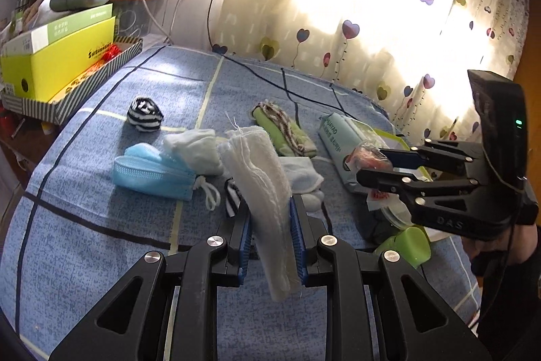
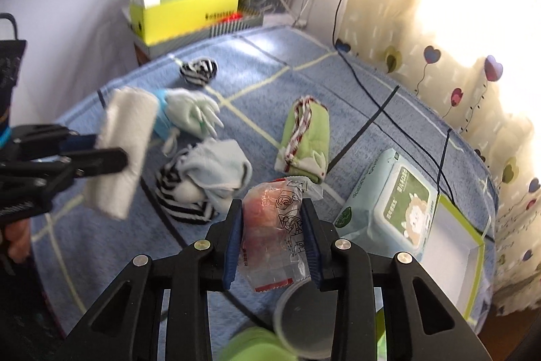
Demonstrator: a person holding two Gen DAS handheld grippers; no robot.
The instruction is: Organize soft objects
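While both claws are loaded above the blue bedspread point(image 1: 84, 242), the box lies nearest the right one.

From the left: the left gripper point(image 1: 270, 246) is closed narrow on a folded white cloth point(image 1: 260, 178), whose long axis runs toward 12 o'clock between the pads, clear of the bed. Loose items lie beyond it: a blue face mask point(image 1: 148, 171) at 10 o'clock, a striped sock point(image 1: 144, 114) at 11, a green rolled cloth point(image 1: 284, 131) at 1. The right gripper point(image 2: 272, 246) is clamped on a crinkly clear packet with red contents point(image 2: 274, 225), held aloft. A wet-wipes pack point(image 2: 389, 212) sits at its 2 o'clock, and just past that a shallow green-rimmed box point(image 2: 473, 266) at 3. If that box is the goal, the right hand looks nearer; the white cloth must cross rightward.
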